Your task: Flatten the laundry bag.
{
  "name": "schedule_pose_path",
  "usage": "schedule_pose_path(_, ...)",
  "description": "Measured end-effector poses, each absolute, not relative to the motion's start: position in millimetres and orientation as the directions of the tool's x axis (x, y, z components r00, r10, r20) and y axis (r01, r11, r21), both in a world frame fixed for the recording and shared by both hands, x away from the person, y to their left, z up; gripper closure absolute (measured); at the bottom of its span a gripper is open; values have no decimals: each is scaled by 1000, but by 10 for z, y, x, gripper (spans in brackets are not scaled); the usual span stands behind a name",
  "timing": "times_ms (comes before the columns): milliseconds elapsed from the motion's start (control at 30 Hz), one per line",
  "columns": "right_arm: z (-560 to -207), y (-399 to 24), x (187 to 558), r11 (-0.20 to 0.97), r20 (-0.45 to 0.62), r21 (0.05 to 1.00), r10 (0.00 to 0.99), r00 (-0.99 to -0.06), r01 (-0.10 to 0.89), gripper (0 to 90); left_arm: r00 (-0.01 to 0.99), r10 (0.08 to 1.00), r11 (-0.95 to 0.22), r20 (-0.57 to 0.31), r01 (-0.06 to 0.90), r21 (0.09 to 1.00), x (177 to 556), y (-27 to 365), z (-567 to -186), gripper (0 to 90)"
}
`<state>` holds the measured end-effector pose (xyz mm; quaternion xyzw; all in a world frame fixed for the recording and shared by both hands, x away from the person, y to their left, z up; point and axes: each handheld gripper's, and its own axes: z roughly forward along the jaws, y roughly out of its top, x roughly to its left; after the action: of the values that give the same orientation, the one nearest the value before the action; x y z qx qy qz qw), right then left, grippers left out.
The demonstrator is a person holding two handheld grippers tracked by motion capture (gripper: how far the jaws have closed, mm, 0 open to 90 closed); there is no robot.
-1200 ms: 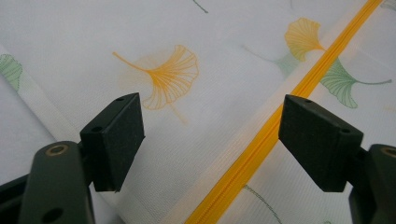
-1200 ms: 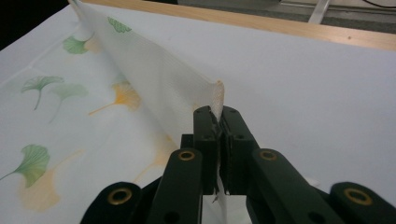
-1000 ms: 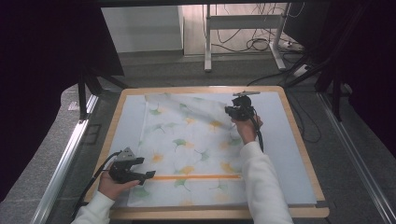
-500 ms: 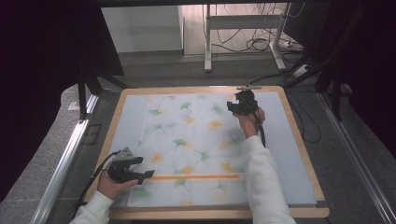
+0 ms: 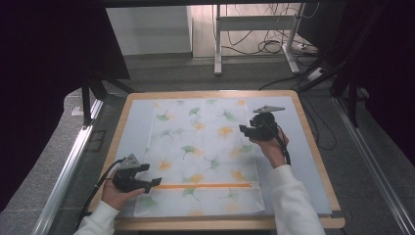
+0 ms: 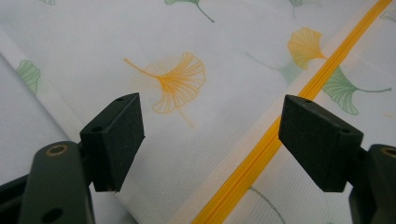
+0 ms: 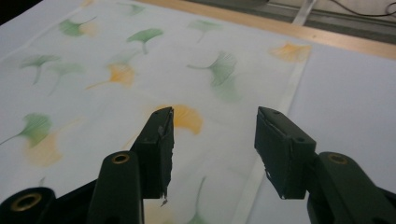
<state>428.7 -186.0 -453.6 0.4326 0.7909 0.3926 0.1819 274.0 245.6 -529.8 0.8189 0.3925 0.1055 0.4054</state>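
A white fabric cover printed with green and orange ginkgo leaves lies flat on the table. An orange zipper runs across it near the front edge. My left gripper sits low at the zipper's left end, open. In the left gripper view the zipper passes between the spread pads. My right gripper hovers over the cover's right side, open and holding nothing. The right gripper view has it above the cover's right hem.
The cover rests on a pale mat on a table with a wooden rim. Metal rails flank the table. Desk legs and cables stand on the floor beyond the far edge.
My right gripper has drawn back from the far right part of the cover toward the person. The left gripper has stayed put.
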Motion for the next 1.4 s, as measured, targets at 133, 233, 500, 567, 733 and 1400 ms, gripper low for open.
schedule_pose_path(133,-4568,-1908,4117,320,73,778,809,-584,541,500,674,725,-372,-139,554,745,2738,2433,-5297,222)
schedule_pose_path(233,-4604,-1954,3946,323,96,776,788,-609,541,529,678,722,-375,-138,552,745,2736,2419,-5294,223)
schedule_pose_path(500,-4666,-2036,3580,335,103,780,764,-637,529,672,684,717,-379,-137,547,747,2727,2408,-5285,223)
schedule_pose_path(567,-4687,-2056,3485,346,93,778,762,-641,524,730,684,717,-381,-136,547,746,2730,2404,-5289,223)
schedule_pose_path(733,-4756,-2113,3302,353,115,769,743,-659,533,826,684,715,-373,-145,548,749,2757,2405,-5289,223)
schedule_pose_path(1400,-4938,-2381,2493,354,167,738,728,-664,574,887,726,664,-373,-178,528,763,2758,2244,-5213,224)
